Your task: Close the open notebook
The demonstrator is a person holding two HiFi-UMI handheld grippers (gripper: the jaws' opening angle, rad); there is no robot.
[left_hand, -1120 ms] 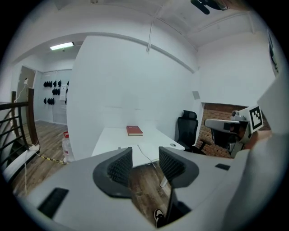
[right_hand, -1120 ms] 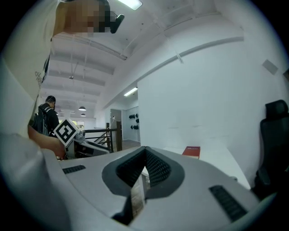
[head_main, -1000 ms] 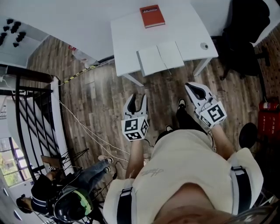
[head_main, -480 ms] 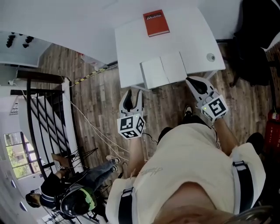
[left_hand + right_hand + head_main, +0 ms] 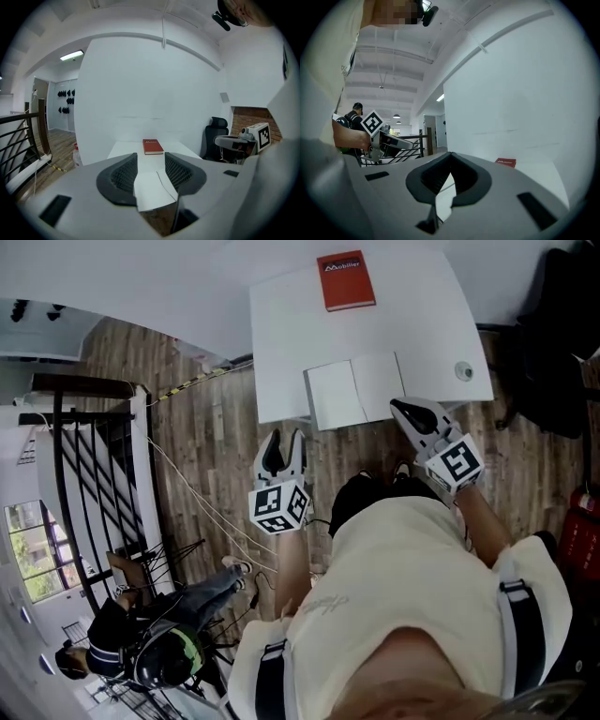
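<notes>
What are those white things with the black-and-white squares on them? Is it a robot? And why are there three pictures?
It isn't a robot. A person holds a grabbing tool in each hand: the left gripper and the right gripper. The cubes with the squares are just part of those tools.

The head view comes from a camera on the person's head, looking down at the tools and the table. The other two come from small cameras riding on each tool, looking along its fingers.

On the white table lie an open notebook near the front edge and a closed red book further back.

Nothing is held right now. The left tool's fingers are apart, and the right tool's fingers are together with nothing between them.
</notes>
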